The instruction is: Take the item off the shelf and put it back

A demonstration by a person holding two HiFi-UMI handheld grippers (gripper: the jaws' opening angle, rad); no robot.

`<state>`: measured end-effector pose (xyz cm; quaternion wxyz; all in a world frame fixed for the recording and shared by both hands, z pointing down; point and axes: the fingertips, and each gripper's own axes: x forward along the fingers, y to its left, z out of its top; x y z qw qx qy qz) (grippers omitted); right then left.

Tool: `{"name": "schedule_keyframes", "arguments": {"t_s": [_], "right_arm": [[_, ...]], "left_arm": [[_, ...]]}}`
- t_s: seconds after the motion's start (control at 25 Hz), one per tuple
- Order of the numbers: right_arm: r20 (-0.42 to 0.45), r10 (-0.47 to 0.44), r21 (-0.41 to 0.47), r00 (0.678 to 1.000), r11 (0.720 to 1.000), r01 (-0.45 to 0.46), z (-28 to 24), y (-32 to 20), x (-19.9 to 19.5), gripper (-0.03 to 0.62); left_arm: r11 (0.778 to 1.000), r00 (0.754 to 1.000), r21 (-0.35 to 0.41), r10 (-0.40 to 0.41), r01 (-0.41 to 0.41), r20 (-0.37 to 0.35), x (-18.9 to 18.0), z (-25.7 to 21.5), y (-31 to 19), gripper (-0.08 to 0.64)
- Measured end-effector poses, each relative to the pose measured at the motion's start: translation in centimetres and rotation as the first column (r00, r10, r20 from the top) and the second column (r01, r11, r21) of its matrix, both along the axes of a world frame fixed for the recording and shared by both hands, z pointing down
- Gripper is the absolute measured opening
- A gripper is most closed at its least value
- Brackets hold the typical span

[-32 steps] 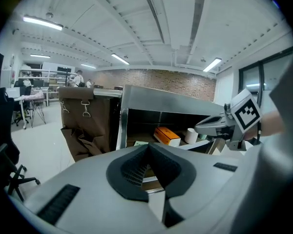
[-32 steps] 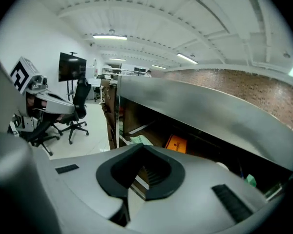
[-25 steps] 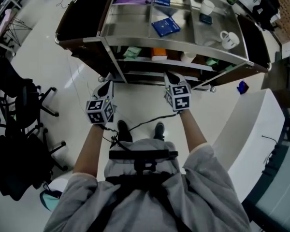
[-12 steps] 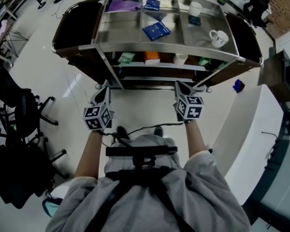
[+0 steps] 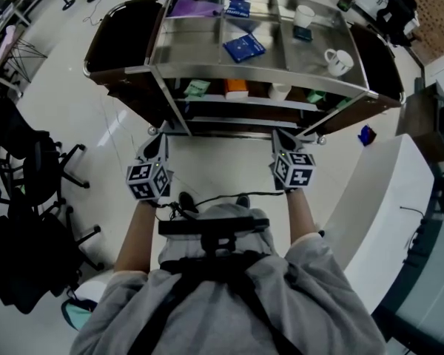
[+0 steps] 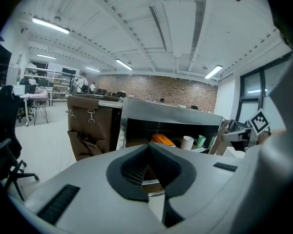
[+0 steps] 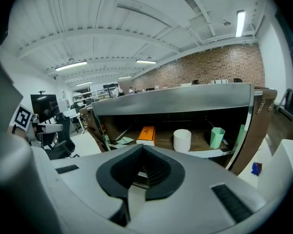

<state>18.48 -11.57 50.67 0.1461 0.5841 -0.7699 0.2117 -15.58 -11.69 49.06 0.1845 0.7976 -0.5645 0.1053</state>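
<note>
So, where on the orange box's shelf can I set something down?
The shelf is bare between the white cup and the green cup, more narrowly between orange box and white cup. Left of it lies a flat green item.

the steel shelf (image 5: 207,71) has a top level split into three bays. in the left bay a purple sheet (image 5: 191,6) lies at the back edge. the middle bay holds a blue packet (image 5: 244,47) near its centre and a second blue packet (image 5: 238,7) at the back edge. in the right bay a white cup (image 5: 304,15) stands at the back, a small dark item (image 5: 302,33) just in front of it, and a white mug (image 5: 337,61) near the front right corner. on the lower level (image 7: 203,141), from left to right: a green packet (image 7: 121,141), an orange box (image 7: 146,134), a white tub (image 7: 182,140), a green cup (image 7: 217,137).
</note>
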Motion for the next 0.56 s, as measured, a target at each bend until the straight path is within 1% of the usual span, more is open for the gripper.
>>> {"name": "schedule_keyframes", "arguments": {"t_s": [0.24,0.56], "right_arm": [[-0.008,-0.012,-0.017,1.000,1.000,0.012,0.7,0.2,-0.3,0.009],[-0.019,-0.031,-0.010,0.999,0.999,0.031,0.4,0.0,-0.8,0.009]], "left_arm": [[1.000,1.000,-0.009,-0.016,0.016,0.003,-0.8,0.4,0.5,0.006],[0.999,1.000,-0.013,-0.030,0.030,0.000,-1.2,0.6,0.9,0.006]]}}
